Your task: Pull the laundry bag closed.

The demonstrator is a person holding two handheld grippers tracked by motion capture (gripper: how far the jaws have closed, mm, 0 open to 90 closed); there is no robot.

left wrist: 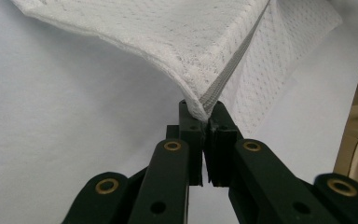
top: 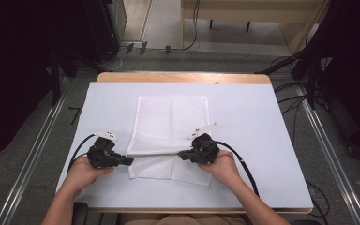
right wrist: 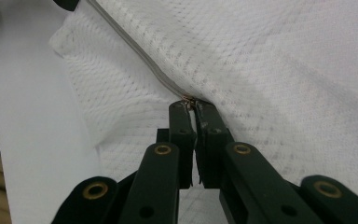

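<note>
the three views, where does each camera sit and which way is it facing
High view: above the person's side, looking forward and down on the table; both hands, left gripper, right gripper.
Left gripper view: rides that gripper, looking along shut jaws at the mesh bag.
Right gripper view: along its own gripper, nipping the zipper pull.
Shared: all show the bag's grey zipper.

No text, label, brand, number or sign can be read anywhere; every surface in view is unmarked.

Overhead forward-down; two close finger-level views
</note>
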